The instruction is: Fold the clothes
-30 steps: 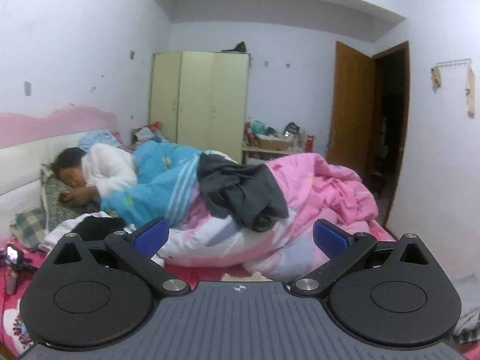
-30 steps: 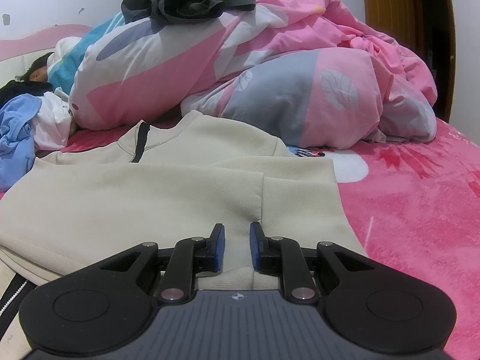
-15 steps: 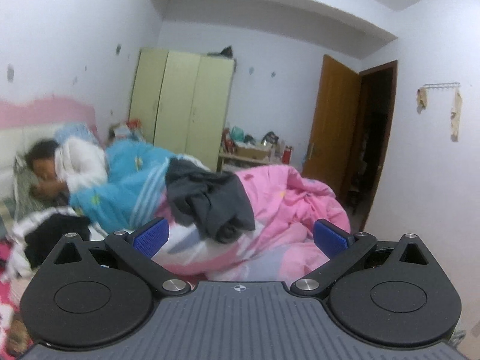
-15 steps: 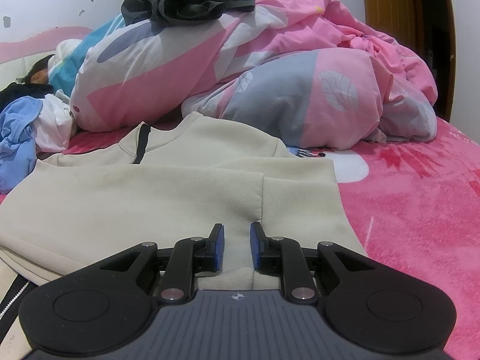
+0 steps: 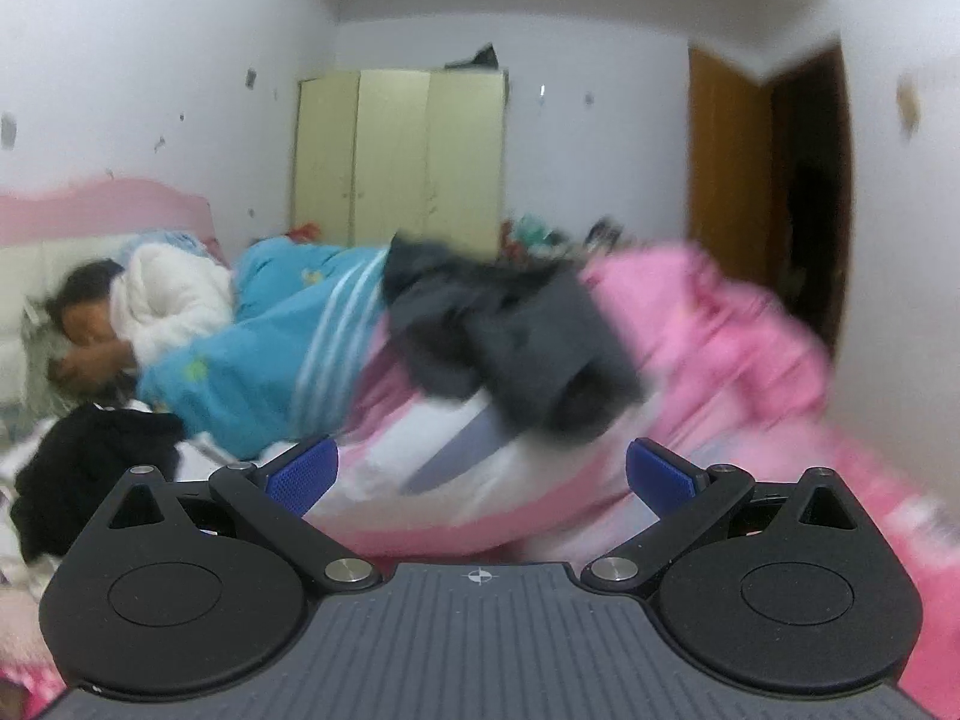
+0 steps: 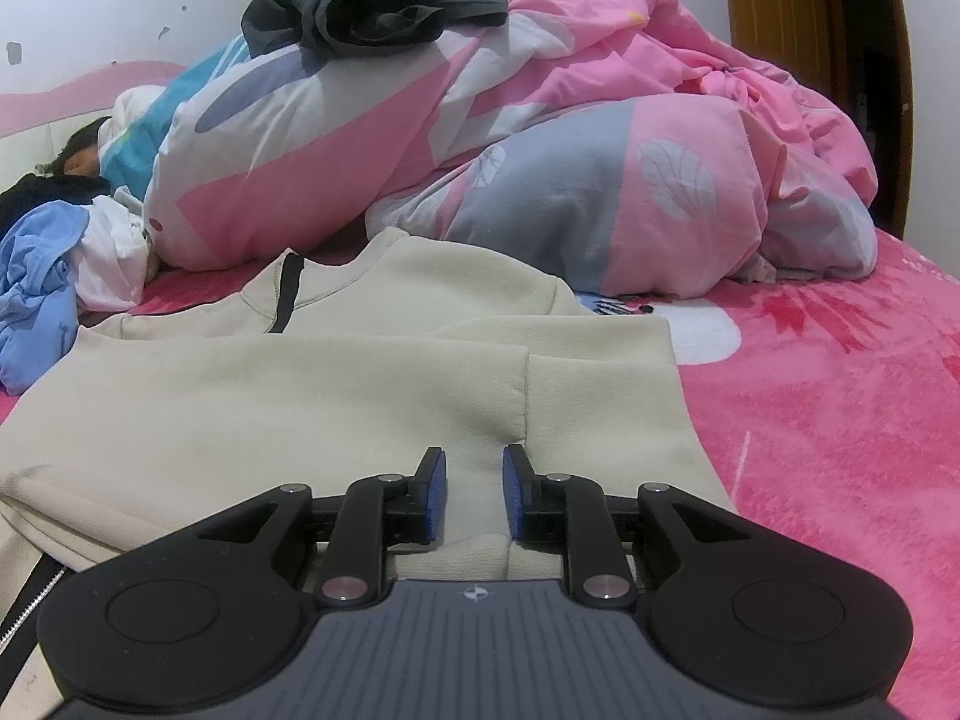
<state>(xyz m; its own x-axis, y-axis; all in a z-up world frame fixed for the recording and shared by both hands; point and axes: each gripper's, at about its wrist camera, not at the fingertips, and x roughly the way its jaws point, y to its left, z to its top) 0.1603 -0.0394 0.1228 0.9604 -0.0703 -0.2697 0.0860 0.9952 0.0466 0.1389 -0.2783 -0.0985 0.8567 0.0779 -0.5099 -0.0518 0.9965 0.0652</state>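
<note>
A cream zip jacket [image 6: 360, 384] lies spread on the pink bedsheet [image 6: 810, 390], collar towards the far side. In the right wrist view my right gripper [image 6: 474, 480] is shut on the jacket's ribbed hem, and a crease runs up the cloth from the pinch. My left gripper [image 5: 480, 468] is open wide, nothing between its blue pads [image 5: 300, 474], and it hangs in the air facing the heaped duvet. The left wrist view is blurred. A dark grey garment [image 5: 510, 324] lies bunched on top of the duvet and shows in the right wrist view as the dark grey garment [image 6: 372, 6].
A pink and grey duvet [image 6: 600, 180] is piled behind the jacket. A person [image 5: 168, 300] lies at the head of the bed under a blue cover. A black garment [image 5: 90, 468] and a light blue one [image 6: 36, 276] lie at the left. Wardrobe [image 5: 396, 156] and door [image 5: 768, 168] stand beyond.
The left wrist view has dropped lower and closer to the bed, and it is now blurred. The left gripper's jaws stay wide. The right gripper and the jacket have not moved.
</note>
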